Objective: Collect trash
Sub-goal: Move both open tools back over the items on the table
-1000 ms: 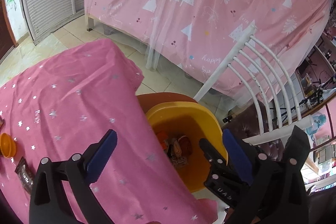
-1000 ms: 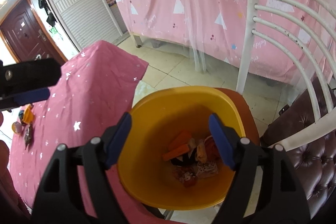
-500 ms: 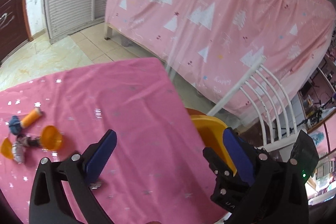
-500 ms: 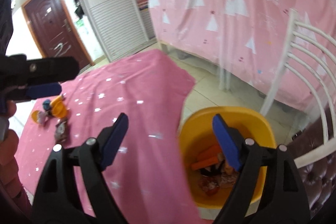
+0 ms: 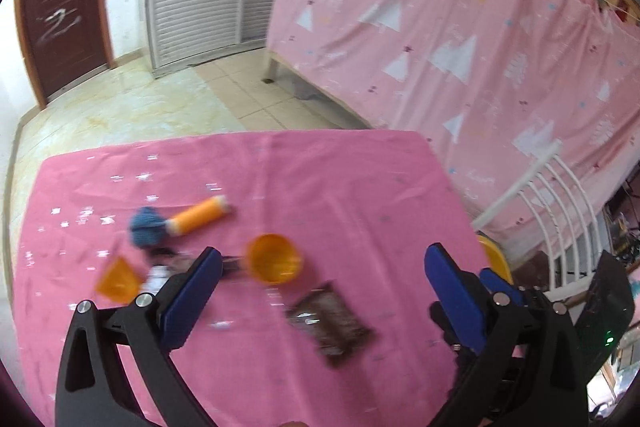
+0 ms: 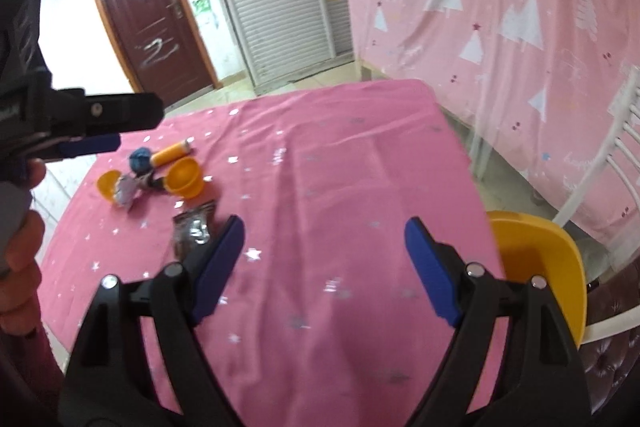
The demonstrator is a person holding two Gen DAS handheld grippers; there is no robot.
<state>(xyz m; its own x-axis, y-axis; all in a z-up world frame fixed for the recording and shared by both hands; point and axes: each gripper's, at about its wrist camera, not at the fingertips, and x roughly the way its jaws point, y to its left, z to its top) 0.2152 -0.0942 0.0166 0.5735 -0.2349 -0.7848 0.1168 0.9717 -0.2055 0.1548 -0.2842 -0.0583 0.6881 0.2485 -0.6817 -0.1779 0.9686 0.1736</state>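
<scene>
Trash lies on the pink star-print tablecloth (image 5: 320, 179): an orange tube (image 5: 200, 215) beside a blue wad (image 5: 147, 226), an orange cup (image 5: 274, 259), an orange wedge-shaped piece (image 5: 118, 279) and a dark foil wrapper (image 5: 330, 319). My left gripper (image 5: 322, 283) hovers open above the cup and wrapper, nothing between its blue pads. My right gripper (image 6: 324, 251) is open over bare cloth, right of the wrapper (image 6: 194, 227) and the cup (image 6: 184, 179). The yellow bin (image 6: 536, 259) stands off the table's right edge.
A white slatted chair (image 5: 560, 211) stands by the bin, against a pink tree-print drape (image 5: 460, 27). Tiled floor, a louvred cupboard (image 6: 276, 7) and a brown door (image 6: 148, 11) lie beyond the table. A hand (image 6: 18, 227) holds the left gripper at the right wrist view's left edge.
Both grippers swung left from above the yellow bin to over the table. The trash pile has come into view under the left gripper; the bin slid to the right edge.
</scene>
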